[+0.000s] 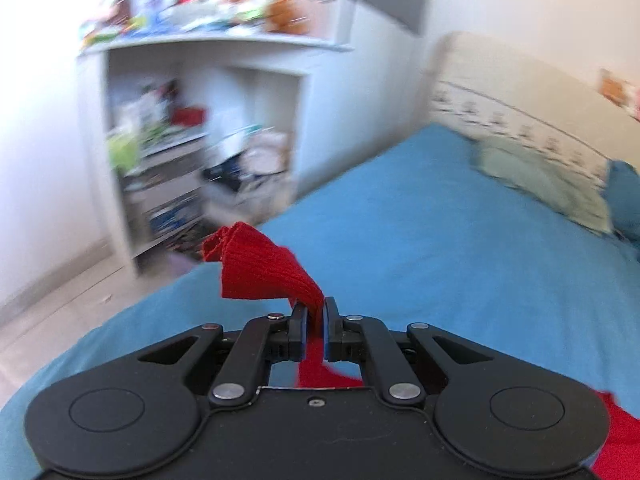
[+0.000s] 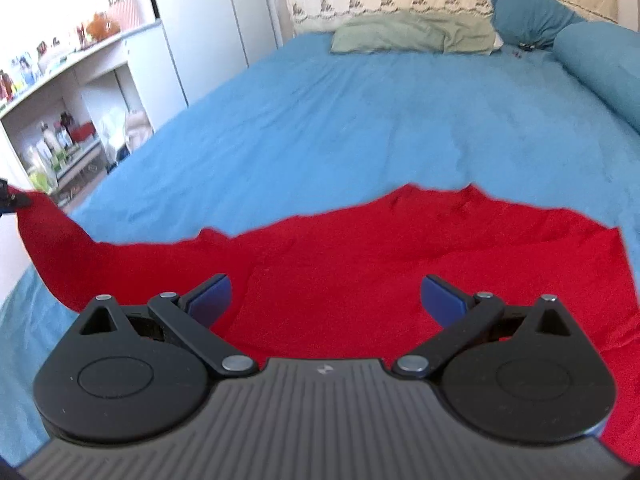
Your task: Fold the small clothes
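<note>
Pinching a ribbed cuff of the red garment (image 1: 256, 268), my left gripper (image 1: 316, 320) is clenched on the knit, the two pads pressed flat against the fabric between them. In my left wrist view the cuff stands up past the fingertips in a crumpled cone, its rib lines clear, while more red cloth drops below the jaws and shows again at the lower right corner, cut off by the gripper body. Behind it lies the blue bedsheet (image 1: 420, 240); the white shelf unit (image 1: 192, 140) and its clutter are smeared by blur, so I cannot make out what sits on it.

In my right wrist view the garment (image 2: 400, 264) is spread wide across the blue bedsheet (image 2: 340, 120), wrinkled, with its left end drawn up into a taut sleeve toward the frame edge, where only a dark tip of my left gripper (image 2: 14, 200) shows. My right gripper (image 2: 326, 300) hangs released above the cloth, blue pads well apart, nothing between them. The garment's near edge is hidden under the gripper body. A green pillow (image 2: 412, 36) lies at the headboard.
</note>
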`<control>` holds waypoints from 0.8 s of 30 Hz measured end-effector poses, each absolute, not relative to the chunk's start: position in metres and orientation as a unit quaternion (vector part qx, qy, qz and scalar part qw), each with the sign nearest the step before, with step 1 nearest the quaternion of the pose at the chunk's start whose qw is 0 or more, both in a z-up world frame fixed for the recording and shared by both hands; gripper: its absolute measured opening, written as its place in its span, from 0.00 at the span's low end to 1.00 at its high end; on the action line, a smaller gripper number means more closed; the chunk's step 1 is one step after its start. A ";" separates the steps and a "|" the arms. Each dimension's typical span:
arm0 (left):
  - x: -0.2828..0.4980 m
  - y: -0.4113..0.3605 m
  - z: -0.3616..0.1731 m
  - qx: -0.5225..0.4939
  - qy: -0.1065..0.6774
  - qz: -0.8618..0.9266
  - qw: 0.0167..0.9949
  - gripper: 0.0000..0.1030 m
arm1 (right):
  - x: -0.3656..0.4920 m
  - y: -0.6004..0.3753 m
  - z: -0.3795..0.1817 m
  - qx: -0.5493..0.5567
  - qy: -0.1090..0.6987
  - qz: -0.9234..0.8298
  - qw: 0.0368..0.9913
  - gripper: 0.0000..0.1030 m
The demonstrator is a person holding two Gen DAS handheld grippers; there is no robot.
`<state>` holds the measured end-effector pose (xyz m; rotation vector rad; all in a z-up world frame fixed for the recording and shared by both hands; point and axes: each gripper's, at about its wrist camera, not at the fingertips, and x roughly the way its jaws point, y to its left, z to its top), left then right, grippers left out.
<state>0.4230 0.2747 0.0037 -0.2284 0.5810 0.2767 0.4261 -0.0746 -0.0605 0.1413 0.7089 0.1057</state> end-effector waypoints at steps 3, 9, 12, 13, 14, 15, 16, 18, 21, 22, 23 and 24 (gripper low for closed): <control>0.425 0.210 0.022 -0.100 0.280 0.085 0.951 0.07 | 0.423 -0.109 -0.044 0.074 0.338 0.035 0.938 1.00; 0.429 0.070 0.008 -0.077 0.302 -0.033 0.950 0.07 | 0.422 -0.193 -0.026 0.078 0.339 -0.008 0.938 1.00; 0.429 0.010 -0.020 -0.063 0.327 -0.076 0.940 0.07 | 0.419 -0.232 -0.031 0.081 0.348 -0.031 0.934 1.00; 0.431 -0.007 -0.033 -0.055 0.344 -0.089 0.933 0.07 | 0.419 -0.245 -0.035 0.084 0.353 -0.037 0.931 1.00; 0.430 -0.023 -0.046 -0.046 0.353 -0.097 0.929 0.07 | 0.418 -0.256 -0.039 0.087 0.357 -0.044 0.929 1.00; 0.430 -0.039 -0.062 -0.036 0.362 -0.105 0.925 0.07 | 0.416 -0.268 -0.045 0.090 0.362 -0.049 0.926 1.00; 0.429 -0.051 -0.077 -0.026 0.371 -0.112 0.921 0.07 | 0.415 -0.278 -0.051 0.094 0.368 -0.053 0.923 1.00; 0.429 -0.074 -0.110 -0.001 0.392 -0.122 0.912 0.07 | 0.413 -0.296 -0.065 0.104 0.379 -0.058 0.918 1.00; 0.428 -0.094 -0.145 0.025 0.415 -0.123 0.901 0.07 | 0.414 -0.314 -0.086 0.121 0.398 -0.055 0.908 1.00; 0.428 -0.099 -0.152 0.036 0.420 -0.122 0.899 0.08 | 0.415 -0.318 -0.092 0.125 0.404 -0.053 0.905 1.00; 0.427 -0.102 -0.155 0.043 0.420 -0.122 0.898 0.10 | 0.415 -0.321 -0.097 0.129 0.409 -0.052 0.902 1.00; 0.426 -0.103 -0.156 0.046 0.416 -0.125 0.900 0.13 | 0.416 -0.322 -0.102 0.134 0.413 -0.049 0.899 1.00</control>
